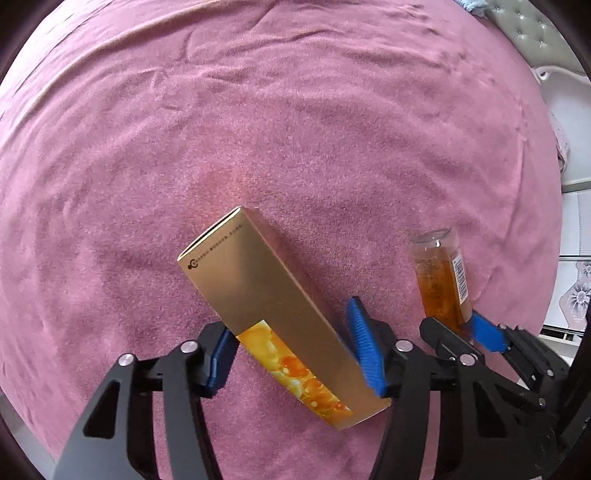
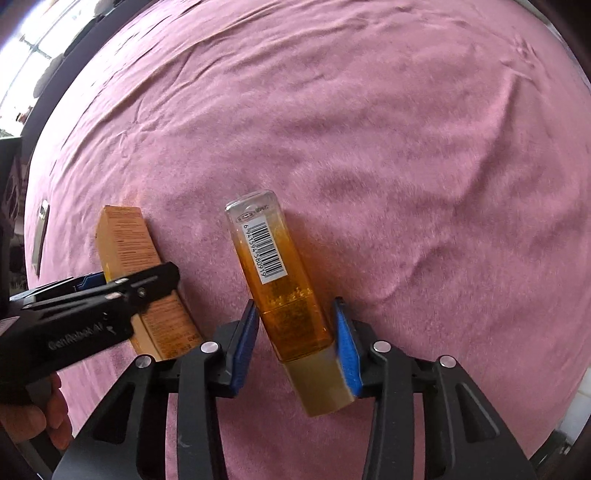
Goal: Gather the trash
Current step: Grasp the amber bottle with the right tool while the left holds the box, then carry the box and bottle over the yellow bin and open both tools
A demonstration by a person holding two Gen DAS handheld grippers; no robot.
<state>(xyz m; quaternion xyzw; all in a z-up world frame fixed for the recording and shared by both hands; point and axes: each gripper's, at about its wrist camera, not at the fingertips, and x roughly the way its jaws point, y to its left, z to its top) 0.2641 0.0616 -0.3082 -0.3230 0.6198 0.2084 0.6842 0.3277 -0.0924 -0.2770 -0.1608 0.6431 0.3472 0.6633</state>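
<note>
A long gold carton (image 1: 273, 295) with an orange printed end lies at an angle on the pink bedspread (image 1: 258, 129). It sits between the blue pads of my left gripper (image 1: 290, 325), and both pads touch its sides. To its right, an amber square bottle (image 2: 280, 280) with a barcode label and a pale cap also lies on the spread. My right gripper (image 2: 295, 306) has its pads against the bottle's cap end. The right wrist view also shows the left gripper (image 2: 133, 277) across the carton (image 2: 125, 240). The left wrist view shows the right gripper (image 1: 452, 321) on the bottle (image 1: 441, 280).
A phone (image 2: 40, 236) lies near the bed's left edge. A person's hand (image 2: 48, 417) grips the left tool's handle. A grey tufted headboard (image 1: 535, 33) stands at the far right corner. The bed's right edge drops to a tiled floor (image 1: 576, 266).
</note>
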